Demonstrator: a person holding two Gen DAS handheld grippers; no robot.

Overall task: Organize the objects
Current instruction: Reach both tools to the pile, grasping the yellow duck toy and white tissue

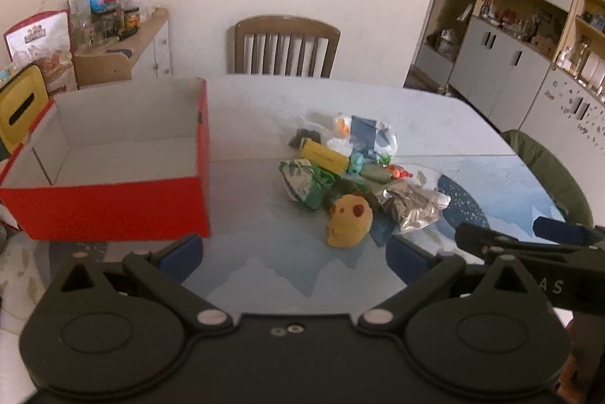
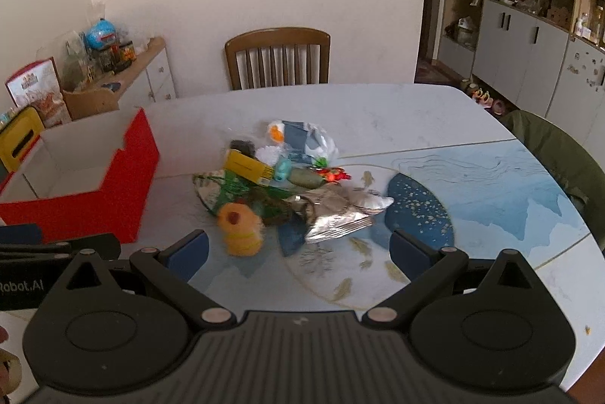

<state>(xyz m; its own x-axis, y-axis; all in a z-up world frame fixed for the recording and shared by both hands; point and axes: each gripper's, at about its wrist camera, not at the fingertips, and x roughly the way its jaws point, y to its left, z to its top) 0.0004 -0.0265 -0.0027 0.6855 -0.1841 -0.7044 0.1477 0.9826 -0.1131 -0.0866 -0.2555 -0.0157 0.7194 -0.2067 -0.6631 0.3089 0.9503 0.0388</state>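
Pale walls and a wooden chair (image 1: 285, 45) are standing behind the surface (image 1: 435, 124) where I am working. Sitting near its middle is the pile of small things (image 1: 340, 169) I am sorting, with a yellow plush toy (image 1: 348, 220) at its near edge and a crinkled silver packet (image 1: 412, 207) just beside that. Waiting to the left of the pile, apart from it, is the empty red box (image 1: 109, 211). I am holding both the left gripper (image 1: 295, 254) and the right gripper (image 2: 298, 249) above the surface with their fingers spread wide, gripping nothing.

I am judging that the tangle is the risk: lifting one piece could drag its neighbours off, and the slick packet could slip free. My two grippers are hovering close together, so they could bump. A green-draped chair (image 2: 563, 154) is standing at the right edge.
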